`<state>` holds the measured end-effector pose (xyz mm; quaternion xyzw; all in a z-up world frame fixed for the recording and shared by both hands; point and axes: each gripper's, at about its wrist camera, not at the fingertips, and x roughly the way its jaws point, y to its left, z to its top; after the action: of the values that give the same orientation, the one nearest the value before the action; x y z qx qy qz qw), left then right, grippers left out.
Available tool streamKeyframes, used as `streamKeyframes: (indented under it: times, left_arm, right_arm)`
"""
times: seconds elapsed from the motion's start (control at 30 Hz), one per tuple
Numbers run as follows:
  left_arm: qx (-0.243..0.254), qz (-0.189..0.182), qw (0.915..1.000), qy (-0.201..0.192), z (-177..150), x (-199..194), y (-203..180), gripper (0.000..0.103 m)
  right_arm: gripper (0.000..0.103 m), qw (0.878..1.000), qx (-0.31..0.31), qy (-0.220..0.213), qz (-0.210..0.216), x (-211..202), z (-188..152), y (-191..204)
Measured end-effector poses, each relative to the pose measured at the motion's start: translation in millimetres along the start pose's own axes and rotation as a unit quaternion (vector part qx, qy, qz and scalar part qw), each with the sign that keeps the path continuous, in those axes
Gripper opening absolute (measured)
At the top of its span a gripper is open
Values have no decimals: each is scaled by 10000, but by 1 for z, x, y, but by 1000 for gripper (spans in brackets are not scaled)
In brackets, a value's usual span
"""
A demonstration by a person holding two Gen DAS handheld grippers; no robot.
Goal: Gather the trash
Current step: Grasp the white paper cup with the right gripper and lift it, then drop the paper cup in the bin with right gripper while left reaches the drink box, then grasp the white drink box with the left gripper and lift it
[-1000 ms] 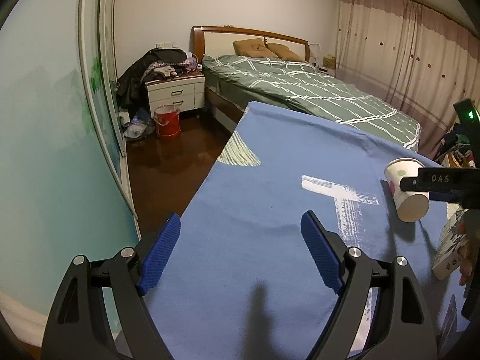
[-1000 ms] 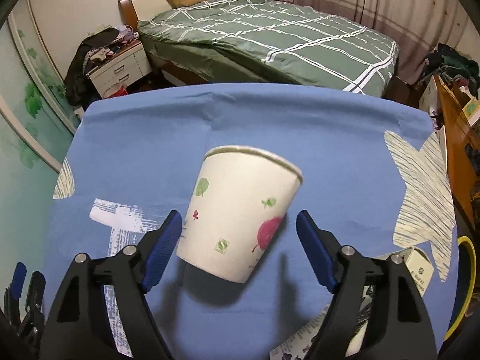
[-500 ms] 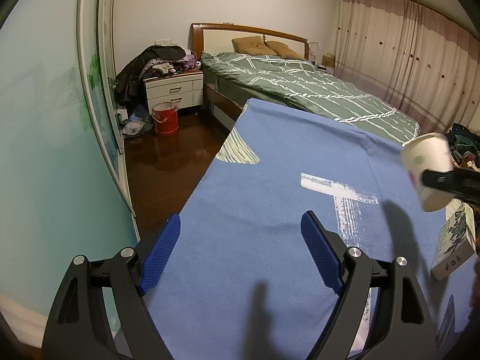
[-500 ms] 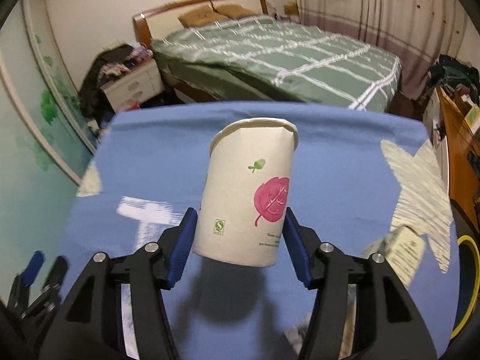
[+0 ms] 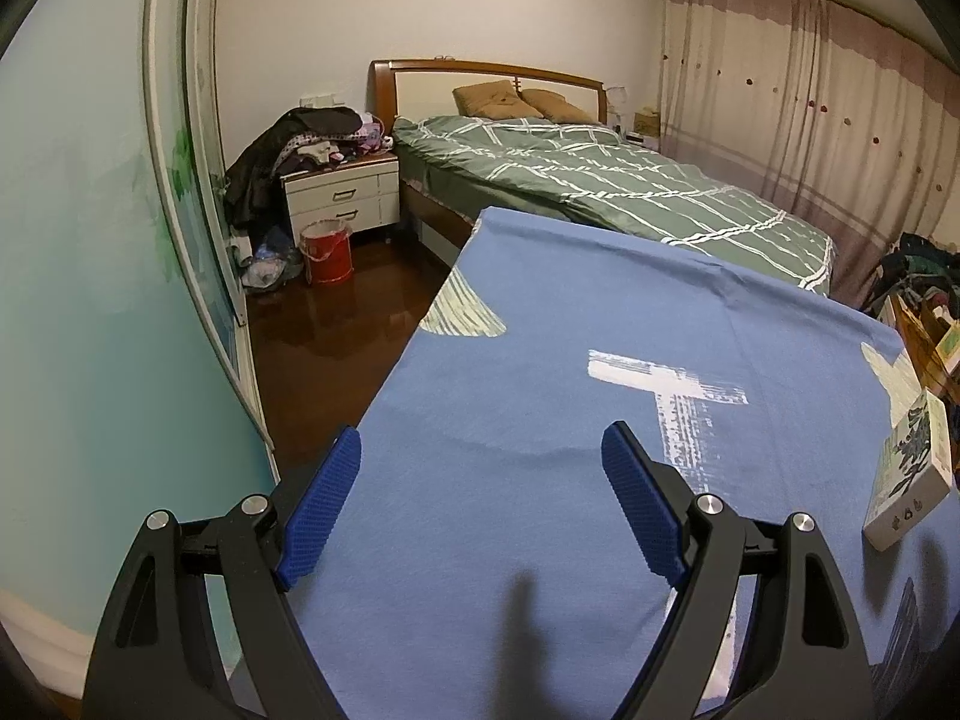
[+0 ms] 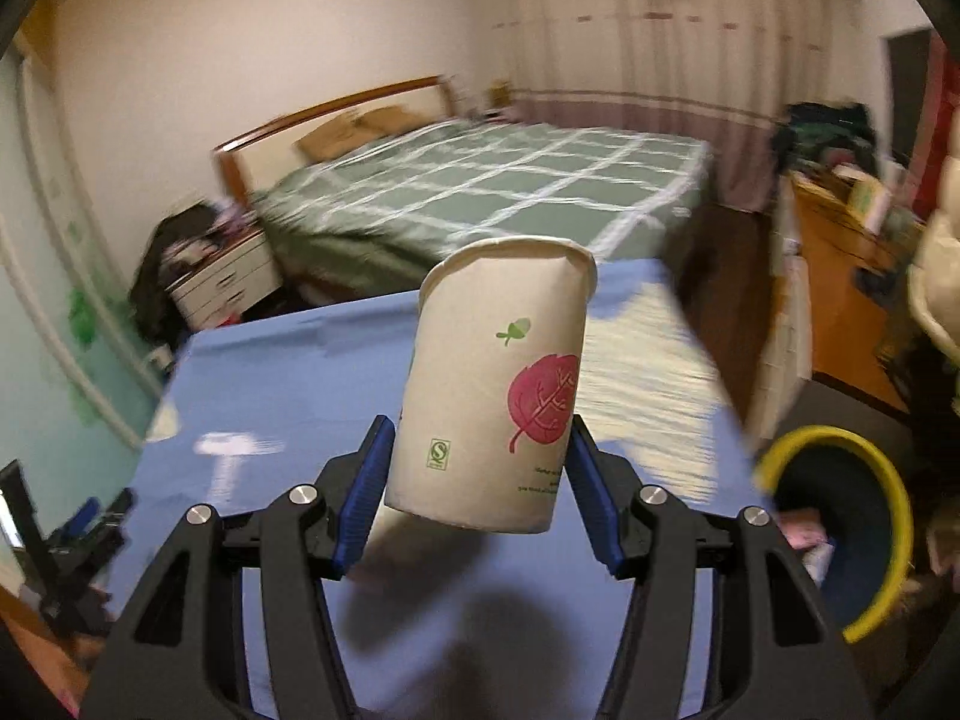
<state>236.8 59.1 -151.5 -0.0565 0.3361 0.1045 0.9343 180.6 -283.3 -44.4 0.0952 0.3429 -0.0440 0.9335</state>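
Note:
My right gripper [image 6: 477, 456] is shut on a white paper cup [image 6: 492, 384] with a red leaf print, gripped near its base and held upright above the blue-covered table [image 6: 288, 372]. A dark bin with a yellow rim [image 6: 840, 516] stands on the floor to the lower right of the cup. My left gripper [image 5: 480, 486] is open and empty, low over the blue tablecloth [image 5: 540, 360]. A small printed carton [image 5: 912, 468] lies on the cloth to its right. The left gripper also shows at the left edge of the right wrist view [image 6: 90, 519].
A bed with a green checked cover [image 5: 600, 180] lies beyond the table. A white nightstand piled with clothes [image 5: 342, 192] and a red bucket [image 5: 327, 252] stand by the wall on the left. A wooden desk [image 6: 840, 264] is at the right.
My right gripper closed on the cup, lifted it off the cloth and swung right toward the yellow-rimmed bin. The cup has left the left wrist view. The left gripper stayed put.

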Motion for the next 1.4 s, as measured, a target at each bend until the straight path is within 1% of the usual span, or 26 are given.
streamKeyframes:
  times: [0.03,0.07,0.13,0.17,0.2,0.27,0.33,0.4,0.47,0.53,0.63,0.67,0.73,0.83,0.9,1.0,1.2,1.3,1.37,1.4]
  left_arm:
    - [37,0,10000,-16,0,-1,-2,82]
    - [67,-8,10000,-26,0,0,-3,82]
    - [142,-42,9999,-49,0,-1,-6,82]
    - [188,-79,9998,-54,-1,-2,-8,82]
    - [239,-138,9996,-42,-2,-3,-11,82]
    - [324,-240,9992,20,-4,-4,-17,82]
    - [426,-342,9985,79,-6,-6,-26,82]
    - [489,-427,9978,115,-6,-7,-32,82]
    - [536,-596,9967,149,-5,-12,-41,82]
    - [583,-747,9954,142,-2,-17,-51,82]
    - [783,-893,9929,82,1,-26,-71,82]
    - [864,-982,9914,67,2,-30,-81,82]
    - [963,-1125,9890,56,3,-36,-94,82]
    - [1194,-1408,9828,15,5,-46,-120,82]
    - [1406,-1689,9756,0,4,-54,-142,82]
    - [1713,-1968,9654,8,1,-59,-174,82]
    - [2141,-2219,9511,197,-5,-54,-223,82]
    - [2230,-2194,9493,307,-5,-45,-237,82]
    - [2213,-2123,9510,390,-2,-33,-238,82]
    - [2179,-2038,9535,427,0,-28,-237,82]
  right_arm:
    - [55,9997,145,-10,-174,-2,-3,-18]
    - [55,9994,221,-6,-259,-3,-3,-26]
    - [55,9962,570,70,-652,-3,-11,-66]
    - [55,9944,704,103,-783,-2,-13,-81]
    - [55,9900,962,168,-1021,1,-19,-108]
    - [55,9860,1131,217,-1203,-1,-23,-132]
    - [56,9778,1408,327,-1520,3,-31,-165]
    - [56,9730,1562,410,-1646,6,-36,-186]
    - [56,9672,1701,522,-1813,13,-42,-205]
    - [57,9637,1794,599,-1882,16,-51,-226]
    - [58,9580,1876,743,-2040,23,-63,-242]
    - [60,9570,1895,755,-2063,25,-63,-248]
    - [69,9548,1943,770,-2115,28,-69,-259]
    - [70,9553,1930,746,-2110,30,-72,-263]
    - [70,9560,1933,746,-2078,33,-74,-265]
    - [70,9564,1957,755,-2030,34,-77,-272]
    - [70,9569,2003,750,-1966,32,-74,-269]
    - [70,9565,2033,739,-1955,30,-74,-269]
    - [70,9564,2050,735,-1945,30,-73,-270]
    - [70,9563,2059,740,-1938,30,-74,-272]
